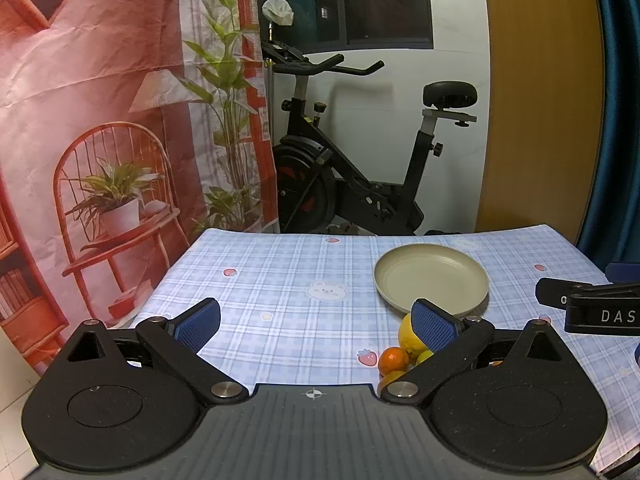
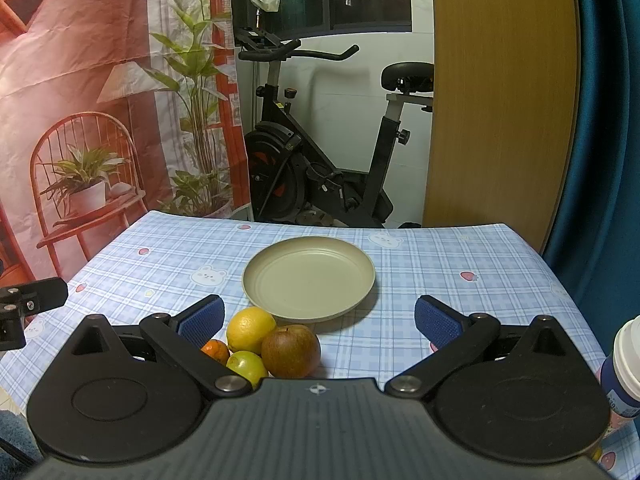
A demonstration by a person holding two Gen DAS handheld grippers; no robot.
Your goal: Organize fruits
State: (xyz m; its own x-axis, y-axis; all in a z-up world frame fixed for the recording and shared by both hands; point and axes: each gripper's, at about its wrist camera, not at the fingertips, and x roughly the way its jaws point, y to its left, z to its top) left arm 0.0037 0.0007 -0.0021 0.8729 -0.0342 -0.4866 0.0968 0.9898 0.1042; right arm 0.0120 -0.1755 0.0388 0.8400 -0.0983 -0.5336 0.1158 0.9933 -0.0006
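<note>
An empty beige plate (image 2: 309, 278) sits mid-table; it also shows in the left wrist view (image 1: 432, 278). Just in front of it lies a cluster of fruit: a yellow lemon (image 2: 250, 329), a brown-red apple (image 2: 291, 351), a green lime (image 2: 247, 366) and a small orange tangerine (image 2: 215, 350). In the left wrist view the lemon (image 1: 408, 338) and tangerine (image 1: 393, 360) lie by my right finger. My right gripper (image 2: 318, 318) is open and empty, above the fruit. My left gripper (image 1: 316, 322) is open and empty, left of the fruit.
The table has a blue plaid cloth (image 2: 460, 300). A blue and white cup (image 2: 626, 364) stands at the right edge. An exercise bike (image 2: 320, 152) stands behind the table, a printed backdrop (image 2: 100, 100) on the left, a wooden panel (image 2: 500, 100) on the right.
</note>
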